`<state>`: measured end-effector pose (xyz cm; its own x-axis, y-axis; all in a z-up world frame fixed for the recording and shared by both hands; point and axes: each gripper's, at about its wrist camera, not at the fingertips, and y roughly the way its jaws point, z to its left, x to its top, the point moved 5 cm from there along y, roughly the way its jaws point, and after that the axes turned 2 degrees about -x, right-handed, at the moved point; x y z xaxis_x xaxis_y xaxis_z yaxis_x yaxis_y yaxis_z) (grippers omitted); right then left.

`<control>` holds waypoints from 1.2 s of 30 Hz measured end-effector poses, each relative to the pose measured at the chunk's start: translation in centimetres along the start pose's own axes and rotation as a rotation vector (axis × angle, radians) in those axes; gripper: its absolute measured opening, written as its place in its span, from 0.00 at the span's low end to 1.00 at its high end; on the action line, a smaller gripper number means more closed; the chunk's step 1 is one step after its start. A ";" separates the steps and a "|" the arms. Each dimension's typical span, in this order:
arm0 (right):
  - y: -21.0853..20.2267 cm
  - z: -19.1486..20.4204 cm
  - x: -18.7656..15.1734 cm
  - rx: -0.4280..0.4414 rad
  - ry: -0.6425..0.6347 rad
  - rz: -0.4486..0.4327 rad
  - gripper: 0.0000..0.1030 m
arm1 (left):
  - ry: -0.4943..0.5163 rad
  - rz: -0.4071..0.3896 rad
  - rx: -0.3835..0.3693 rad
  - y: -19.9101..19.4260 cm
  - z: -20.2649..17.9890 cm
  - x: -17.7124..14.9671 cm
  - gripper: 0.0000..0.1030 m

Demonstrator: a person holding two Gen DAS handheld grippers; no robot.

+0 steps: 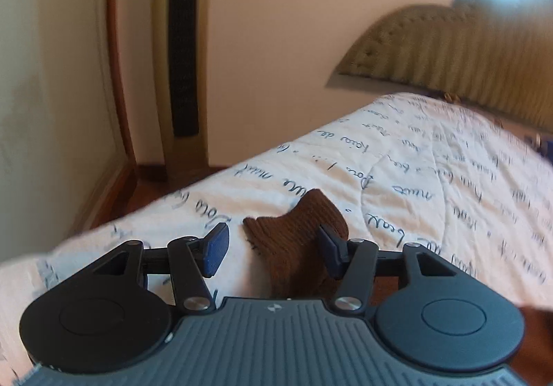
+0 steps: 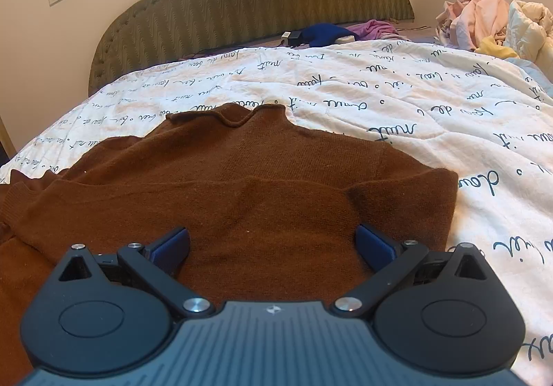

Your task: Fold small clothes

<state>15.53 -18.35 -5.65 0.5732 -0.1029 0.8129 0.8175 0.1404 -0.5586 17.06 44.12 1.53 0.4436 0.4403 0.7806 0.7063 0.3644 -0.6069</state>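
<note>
A: The sweater (image 2: 242,185) was brown knit, lying flat on the bed across the white quilt (image 2: 397,92) printed with dark script. Its rolled collar pointed toward the green padded headboard (image 2: 249,2).

B: How did it look up close?

A: In the right wrist view a crease ran across the body, and the edge on the right of the frame looked folded over into a thick, squared corner. The cloth spread past the left edge of the frame.

B: And the right gripper (image 2: 273,246)?

A: Its jaws stood wide apart just above the sweater's body, the 2 blue pads (image 2: 171,244) well apart and nothing pinched between them.

B: The left gripper (image 1: 273,247)?

A: Its jaws were also apart. A ribbed end of the sweater (image 1: 297,240), perhaps a cuff, lay between them near the bed's edge. It touched or sat just beside the pad on the right of the frame, and the other pad was clear of it. That view was blurred.

B: Anything else on the bed?

A: A pile of pale clothes (image 2: 490,23) at the far right, and blue and purple cloth (image 2: 345,31) by the headboard.
</note>
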 end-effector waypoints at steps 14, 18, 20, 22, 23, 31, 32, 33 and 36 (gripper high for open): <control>0.0 -0.1 0.0 0.002 0.006 -0.002 1.00 | -0.606 0.073 -0.312 1.0 6.4 -0.4 0.51; 0.0 -0.1 0.0 -0.003 0.003 -0.001 1.00 | -0.564 0.097 -0.254 2.3 5.3 0.0 0.19; 0.0 -0.2 0.0 -0.005 0.003 0.000 1.00 | -0.560 0.095 -0.240 2.5 5.3 0.1 0.03; 0.0 -0.1 0.0 -0.006 0.003 -0.001 1.00 | -0.562 0.092 -0.243 2.4 5.4 0.0 0.03; 0.0 -0.1 0.0 -0.005 0.003 -0.001 1.00 | -0.552 0.090 -0.241 2.3 5.4 -0.1 0.04; 0.0 -0.1 0.0 -0.004 0.006 -0.002 1.00 | -0.393 -0.140 -0.222 -4.6 2.3 3.0 0.03; 0.1 -0.1 0.0 -0.004 0.006 -0.002 1.00 | -0.317 -0.188 -0.229 -6.5 0.4 3.4 0.03; 0.1 -0.1 0.0 -0.004 0.007 -0.002 1.00 | -0.224 -0.236 -0.234 -8.6 -2.1 3.5 0.03; 0.1 -0.1 0.0 -0.005 0.006 -0.002 1.00 | 0.123 -0.357 -0.305 -14.4 -12.4 0.7 0.03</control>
